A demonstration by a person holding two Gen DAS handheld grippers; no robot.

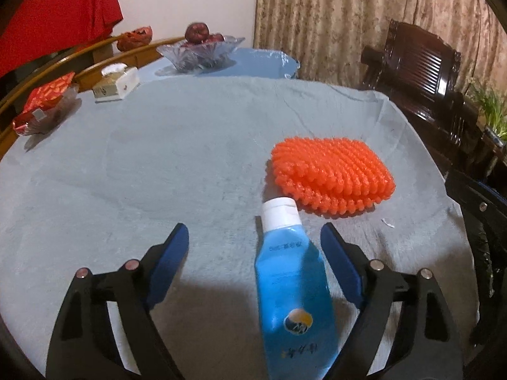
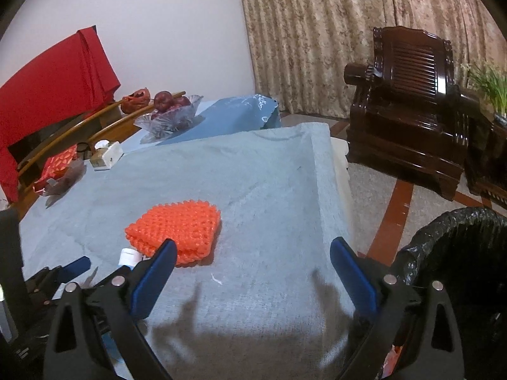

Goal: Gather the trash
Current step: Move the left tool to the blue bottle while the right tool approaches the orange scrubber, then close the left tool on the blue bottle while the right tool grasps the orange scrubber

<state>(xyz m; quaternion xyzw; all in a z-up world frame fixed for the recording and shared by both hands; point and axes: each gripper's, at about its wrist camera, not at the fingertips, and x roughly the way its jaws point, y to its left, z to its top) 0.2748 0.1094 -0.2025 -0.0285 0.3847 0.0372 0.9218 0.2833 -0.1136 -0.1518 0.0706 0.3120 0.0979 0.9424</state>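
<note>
The left gripper (image 1: 254, 240) is spread wide over the desk (image 1: 158, 174), and a blue bottle (image 1: 293, 291) with a white cap (image 1: 280, 213) lies flat between its fingers, nearer the right finger (image 1: 340, 262); whether either finger touches it cannot be told. The cap points away from the gripper, toward an orange nubbed mat (image 1: 332, 174) that lies just beyond it, close to the cap. A small white scrap (image 1: 388, 223) rests on the cloth to the right of the bottle, near the mat's front corner.

The right gripper (image 2: 253, 259) is also spread wide and holds nothing, hovering above bare grey cloth. The same mat (image 2: 176, 231) sits ahead and to its left, the scrap (image 2: 217, 279) just in front of it. The desk's right edge runs close by the right finger, and past it, low at the right, stands a bin lined with a black bag (image 2: 459, 253), its mouth open.

To the left of the bottle the cloth is bare out to the far side. Along that far left edge sit a red wrapped packet (image 1: 47, 101), a small white box (image 1: 115, 84) and a glass fruit bowl (image 1: 199, 49). A dark wooden armchair (image 2: 412, 101) stands on the floor beyond the desk's right side, well apart, with a curtain (image 2: 317, 38) behind it.
</note>
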